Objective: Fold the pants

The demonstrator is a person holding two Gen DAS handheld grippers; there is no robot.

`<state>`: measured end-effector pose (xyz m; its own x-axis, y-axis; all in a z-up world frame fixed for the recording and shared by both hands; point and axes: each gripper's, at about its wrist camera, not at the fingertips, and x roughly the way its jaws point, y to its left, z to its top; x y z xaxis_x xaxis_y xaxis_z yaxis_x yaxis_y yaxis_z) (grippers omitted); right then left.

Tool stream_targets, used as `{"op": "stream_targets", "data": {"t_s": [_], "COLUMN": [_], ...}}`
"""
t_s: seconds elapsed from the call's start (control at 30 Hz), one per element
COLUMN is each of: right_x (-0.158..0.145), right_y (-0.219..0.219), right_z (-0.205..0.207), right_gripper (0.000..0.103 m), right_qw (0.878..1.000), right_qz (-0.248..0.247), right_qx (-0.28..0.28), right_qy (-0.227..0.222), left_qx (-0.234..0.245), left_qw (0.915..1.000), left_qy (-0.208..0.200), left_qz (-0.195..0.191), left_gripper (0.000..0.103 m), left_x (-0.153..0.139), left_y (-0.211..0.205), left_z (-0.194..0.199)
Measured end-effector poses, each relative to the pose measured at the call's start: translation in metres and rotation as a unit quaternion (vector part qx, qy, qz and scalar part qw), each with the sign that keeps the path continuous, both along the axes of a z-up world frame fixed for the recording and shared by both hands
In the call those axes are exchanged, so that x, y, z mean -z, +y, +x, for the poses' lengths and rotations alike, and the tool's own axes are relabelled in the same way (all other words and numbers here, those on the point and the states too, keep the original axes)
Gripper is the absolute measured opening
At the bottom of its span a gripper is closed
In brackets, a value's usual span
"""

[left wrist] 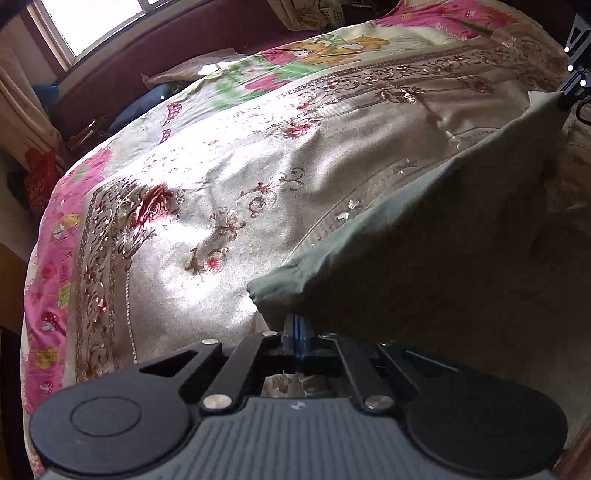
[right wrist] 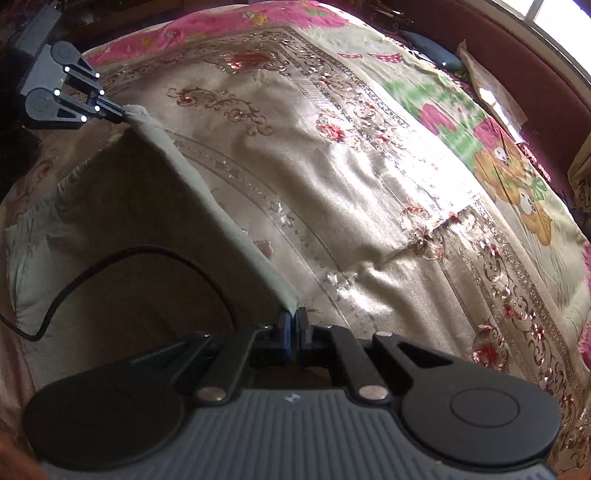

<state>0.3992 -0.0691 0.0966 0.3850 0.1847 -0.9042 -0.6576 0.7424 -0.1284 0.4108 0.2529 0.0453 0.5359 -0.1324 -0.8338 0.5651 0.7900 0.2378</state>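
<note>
Left wrist view is showing the left gripper (left wrist: 297,325) pinching one corner of the grey-green pants (left wrist: 443,229) while the right gripper (right wrist: 293,325) is clamping the other, stretching the edge taut above the patterned bedspread (right wrist: 369,184).

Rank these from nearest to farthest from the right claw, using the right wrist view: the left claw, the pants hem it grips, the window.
1. Pants hem, pinched in the right claw.
2. Left claw, upper left, holding the hem's other end.
3. Window, top right, beyond the bed.
</note>
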Motion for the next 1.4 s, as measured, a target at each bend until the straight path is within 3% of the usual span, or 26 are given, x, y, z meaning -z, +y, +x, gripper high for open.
{"op": "stream_targets", "data": {"t_s": [0.17,0.3,0.43,0.53,0.57,0.6,0.73,0.77,0.8,0.83,0.93,1.0,1.03,1.07,1.1,1.2,1.3,1.33,1.37,1.4], "right_x": [-0.01,0.005,0.028,0.048,0.058,0.062,0.053,0.047,0.04,0.038,0.041,0.055,0.064,0.075,0.084,0.111,0.126,0.13,0.132,0.131], "right_y": [-0.001,0.007,0.019,0.025,0.026,0.027,0.025,0.025,0.028,0.029,0.044,0.054,0.06,0.066,0.069,0.083,0.094,0.096,0.096,0.096], "right_z": [-0.083,-0.136,-0.147,-0.148,-0.147,-0.145,-0.131,-0.126,-0.117,-0.111,-0.071,-0.039,-0.026,-0.011,-0.001,0.027,0.042,0.046,0.051,0.053], "right_gripper": [0.002,0.002,0.002,0.003,0.005,0.009,0.022,0.033,0.043,0.047,0.048,0.048,0.048,0.048,0.048,0.048,0.047,0.043,0.019,0.003], "right_qw": [0.997,0.994,0.994,0.994,0.993,0.992,0.994,0.995,0.996,0.996,0.996,0.993,0.992,0.989,0.986,0.982,0.982,0.981,0.978,0.976], "right_qz": [0.027,0.024,0.002,-0.017,-0.029,-0.035,-0.014,-0.002,0.012,0.022,0.066,0.1,0.108,0.122,0.135,0.153,0.151,0.15,0.152,0.155], "right_qx": [0.026,0.023,0.013,0.011,0.017,0.021,0.039,0.042,0.043,0.042,0.031,0.03,0.037,0.046,0.053,0.069,0.07,0.073,0.079,0.086], "right_qy": [0.071,0.1,0.112,0.107,0.116,0.117,0.104,0.092,0.078,0.072,0.059,0.057,0.061,0.07,0.078,0.087,0.085,0.097,0.116,0.128], "left_qx": [-0.018,-0.015,0.004,0.021,0.026,0.034,0.057,0.062,0.065,0.073,0.085,0.095,0.1,0.1,0.098,0.091,0.084,0.08,0.078,0.077], "left_qw": [0.9995,0.9994,0.9986,0.9959,0.9947,0.994,0.9913,0.9902,0.9899,0.9897,0.991,0.9904,0.9902,0.9905,0.9906,0.9896,0.9881,0.9869,0.9861,0.986], "left_qy": [0.021,0.012,-0.009,-0.022,-0.02,-0.017,0.023,0.044,0.058,0.068,0.084,0.086,0.081,0.076,0.075,0.073,0.068,0.069,0.067,0.063], "left_qz": [-0.017,-0.028,-0.051,-0.085,-0.097,-0.102,-0.116,-0.117,-0.112,-0.102,-0.06,-0.053,-0.055,-0.056,-0.06,-0.083,-0.109,-0.122,-0.13,-0.134], "left_gripper": [0.017,0.02,0.026,0.039,0.049,0.06,0.066,0.067,0.067,0.067,0.065,0.054,0.05,0.038,0.035,0.027,0.025,0.025,0.024,0.024], "left_x": [-0.013,-0.003,0.002,0.001,0.003,0.006,0.03,0.039,0.048,0.058,0.082,0.087,0.086,0.085,0.082,0.072,0.064,0.059,0.056,0.052], "left_y": [0.01,0.005,-0.008,-0.024,-0.029,-0.036,-0.064,-0.072,-0.079,-0.086,-0.097,-0.098,-0.097,-0.096,-0.094,-0.084,-0.076,-0.071,-0.068,-0.065], "left_z": [-0.083,-0.111,-0.078,-0.039,-0.024,-0.01,0.042,0.053,0.061,0.066,0.073,0.069,0.066,0.064,0.064,0.066,0.067,0.067,0.067,0.067]}}
